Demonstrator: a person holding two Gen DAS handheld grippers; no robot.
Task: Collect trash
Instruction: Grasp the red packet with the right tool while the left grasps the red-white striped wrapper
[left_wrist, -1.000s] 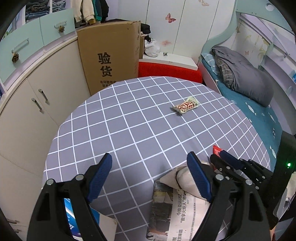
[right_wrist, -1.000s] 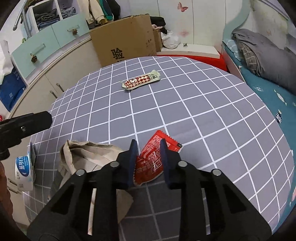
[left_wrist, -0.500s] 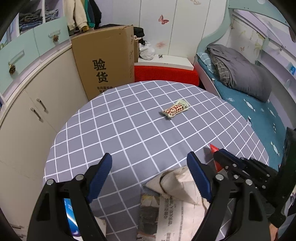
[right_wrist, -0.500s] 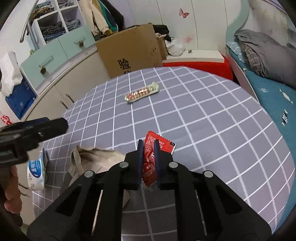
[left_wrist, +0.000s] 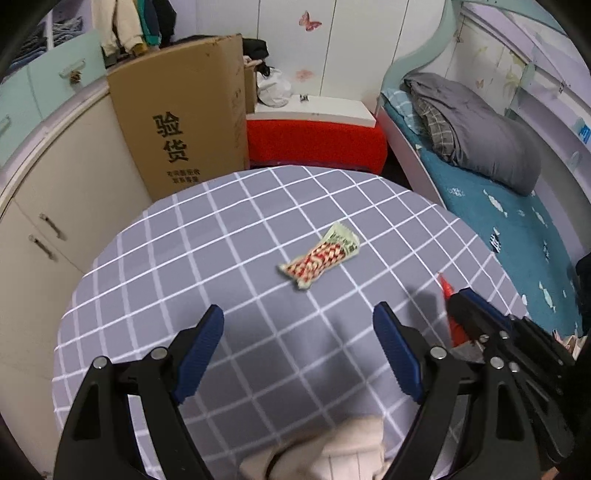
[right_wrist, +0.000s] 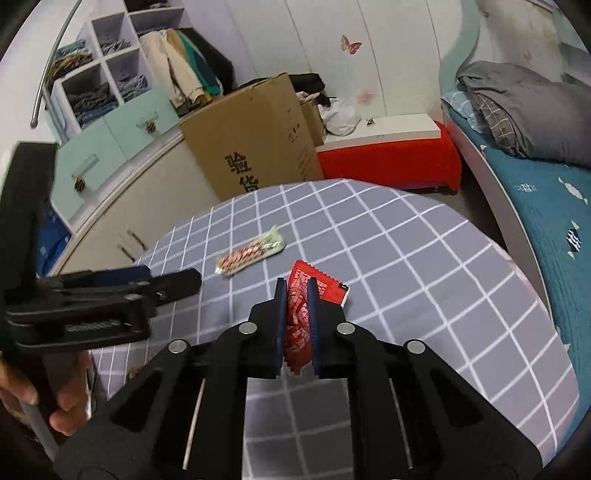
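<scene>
Right gripper (right_wrist: 296, 295) jaws just closed, pinching red wrapper (right_wrist: 301, 314), lifted off checked tablecloth (right_wrist: 424, 258). Left gripper (left_wrist: 298, 325) jaws wide, empty. Step: first piece secured. Next likely: left takes patterned wrapper (left_wrist: 320, 254), at twelve o'clock.

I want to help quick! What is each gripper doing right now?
Left gripper: jaws open, holding nothing.
Right gripper: jaws just closed on the red wrapper.

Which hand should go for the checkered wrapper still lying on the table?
Left. The left gripper is open and empty, facing the checkered wrapper; the right gripper is shut on the red packet.
</scene>
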